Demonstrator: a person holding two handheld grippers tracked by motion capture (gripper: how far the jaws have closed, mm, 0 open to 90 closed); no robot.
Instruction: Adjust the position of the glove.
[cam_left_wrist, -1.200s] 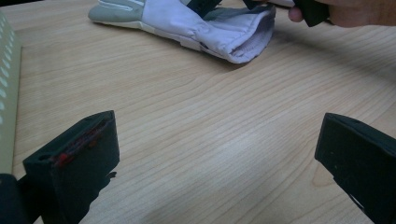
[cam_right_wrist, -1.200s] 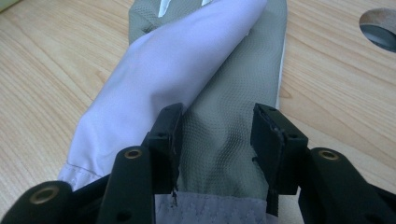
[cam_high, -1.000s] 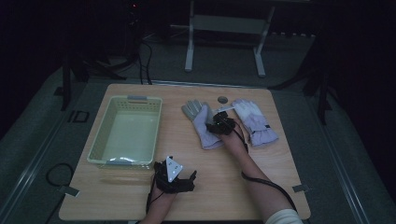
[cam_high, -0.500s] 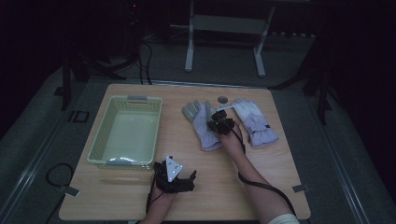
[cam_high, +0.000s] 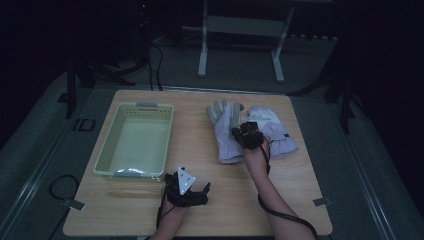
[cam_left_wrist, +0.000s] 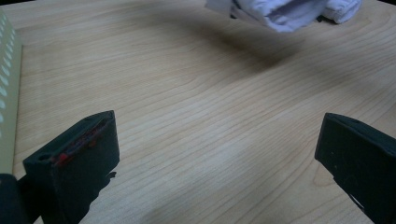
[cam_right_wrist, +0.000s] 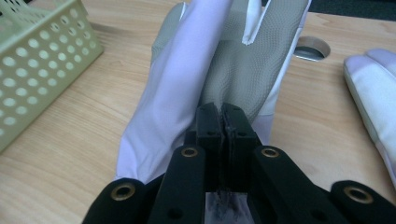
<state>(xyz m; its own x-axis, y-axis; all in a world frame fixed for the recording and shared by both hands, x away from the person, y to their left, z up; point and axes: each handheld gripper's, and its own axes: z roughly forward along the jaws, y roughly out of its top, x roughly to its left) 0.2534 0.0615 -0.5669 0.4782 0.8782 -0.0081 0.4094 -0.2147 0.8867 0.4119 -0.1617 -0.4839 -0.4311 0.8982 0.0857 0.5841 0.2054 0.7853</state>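
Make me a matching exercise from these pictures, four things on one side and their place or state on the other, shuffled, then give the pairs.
Things:
1. basket
2. left gripper
3. right gripper
4. right-hand glove

States:
A. shut on the left-hand glove
B. empty, on the table's left part
C. lying flat, not gripped
D. open over bare wood

Pairs: 1-B, 2-D, 3-A, 4-C

Right gripper (cam_high: 248, 136) rests on the left glove (cam_high: 223, 131) beside basket (cam_high: 134, 145).
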